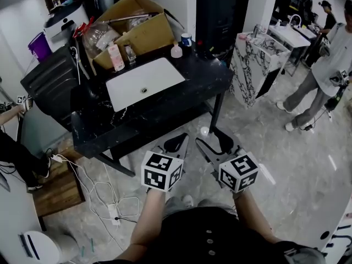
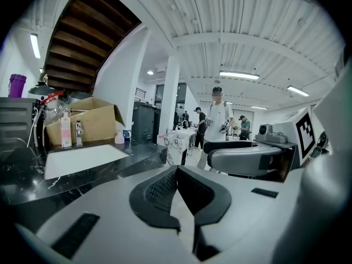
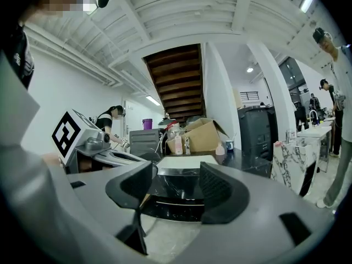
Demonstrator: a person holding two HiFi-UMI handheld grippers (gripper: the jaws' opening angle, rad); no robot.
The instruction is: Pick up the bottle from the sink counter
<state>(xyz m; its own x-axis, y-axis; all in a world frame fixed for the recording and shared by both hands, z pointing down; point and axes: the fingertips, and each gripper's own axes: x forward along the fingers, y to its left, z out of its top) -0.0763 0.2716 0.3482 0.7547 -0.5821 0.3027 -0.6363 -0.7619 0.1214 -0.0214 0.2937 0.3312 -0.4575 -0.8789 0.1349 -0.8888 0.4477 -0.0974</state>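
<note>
**Inspector:** What is recorded nearest the camera, taken from the left?

**Assessor:** The left gripper [image 1: 177,142] is noted first. Its jaws are seen pressed together, and nothing is held between them. Just beside it, the right gripper [image 1: 215,142] is found with its jaws parted, and nothing is caught between them either. Both are held over the floor, well apart from the sink counter [image 1: 181,100].

**Inspector:** Where is the task's object located?

**Assessor:** A pink bottle [image 1: 115,58] is seen upright at the counter's back left, just behind the white basin [image 1: 159,78] and in front of a cardboard box [image 1: 146,34]. A small pale bottle [image 1: 176,50] is noted further right, past the basin's far corner, beside the box. Neither is touched by a gripper. Which of the two is meant cannot be told.
</note>
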